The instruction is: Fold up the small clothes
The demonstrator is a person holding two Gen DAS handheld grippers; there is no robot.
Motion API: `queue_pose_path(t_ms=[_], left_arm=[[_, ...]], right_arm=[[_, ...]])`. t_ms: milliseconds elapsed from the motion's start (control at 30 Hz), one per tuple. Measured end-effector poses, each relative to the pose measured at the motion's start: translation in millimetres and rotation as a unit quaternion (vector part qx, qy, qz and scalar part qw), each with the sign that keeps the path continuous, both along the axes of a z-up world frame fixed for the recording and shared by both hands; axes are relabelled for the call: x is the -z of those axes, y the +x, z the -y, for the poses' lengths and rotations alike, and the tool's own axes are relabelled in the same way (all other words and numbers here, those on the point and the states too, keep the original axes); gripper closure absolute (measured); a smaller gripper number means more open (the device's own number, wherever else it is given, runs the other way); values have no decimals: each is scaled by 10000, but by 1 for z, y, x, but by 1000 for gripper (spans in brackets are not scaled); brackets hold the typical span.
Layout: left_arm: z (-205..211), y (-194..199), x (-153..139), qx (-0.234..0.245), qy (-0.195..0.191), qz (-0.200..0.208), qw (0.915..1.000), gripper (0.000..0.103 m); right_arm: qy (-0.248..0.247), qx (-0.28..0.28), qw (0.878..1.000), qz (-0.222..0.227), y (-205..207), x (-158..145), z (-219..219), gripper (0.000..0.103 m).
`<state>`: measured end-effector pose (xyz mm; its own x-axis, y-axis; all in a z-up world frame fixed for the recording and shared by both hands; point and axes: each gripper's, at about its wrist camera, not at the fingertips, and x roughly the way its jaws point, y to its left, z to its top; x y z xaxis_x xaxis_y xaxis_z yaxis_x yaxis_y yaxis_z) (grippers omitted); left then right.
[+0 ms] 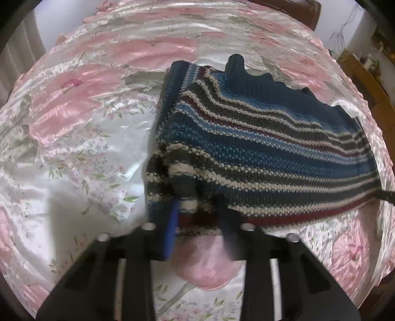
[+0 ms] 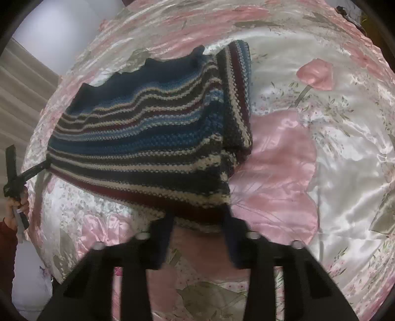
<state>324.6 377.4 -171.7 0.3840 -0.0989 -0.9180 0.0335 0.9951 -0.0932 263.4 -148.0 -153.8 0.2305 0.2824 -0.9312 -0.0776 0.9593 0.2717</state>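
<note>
A bed covered in shiny pink and white floral satin bedspread (image 1: pixel 74 138) fills both views. At the far left of the right wrist view, a person's hand (image 2: pixel 14 210) with a dark red sleeve (image 2: pixel 6 237) holds the left gripper's handle.

Left wrist view: the left gripper (image 1: pixel 195 210) has its two fingers partly closed, pinching a bunched near corner of a striped knit sweater (image 1: pixel 259 148). The sweater, banded in blue, grey, cream and maroon, lies in the middle of the bed with its near edge lifted; its left side is folded over on itself. A wooden headboard (image 1: pixel 296 7) shows at the far top.

Right wrist view: the right gripper (image 2: pixel 200 219) grips the sweater's near edge on the opposite corner, fingers spread fairly wide with the knit draped between and over them. How tightly it clamps cannot be told. To the right, bare bedspread.
</note>
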Motion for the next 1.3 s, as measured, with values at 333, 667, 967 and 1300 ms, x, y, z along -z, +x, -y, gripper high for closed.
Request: queue_pose_path(t_ms=[333,667,967,1300], left_arm=[[-15,-5,-33,-94,-212,215,9995,96],[-19,1,16,5,384,33,9993,96],[-17,-3,-18,-322,380,257,9984,89],[65,46,-31,320,235,576,9976,83]], right_arm=[[497,-40,9982,340,-17,-43,14,91],[321,330,9988,-148,-17,33,29,91],[246,407,9988,110,-12,5,27,69],[91,478,9979,420,67,-5,4,57]])
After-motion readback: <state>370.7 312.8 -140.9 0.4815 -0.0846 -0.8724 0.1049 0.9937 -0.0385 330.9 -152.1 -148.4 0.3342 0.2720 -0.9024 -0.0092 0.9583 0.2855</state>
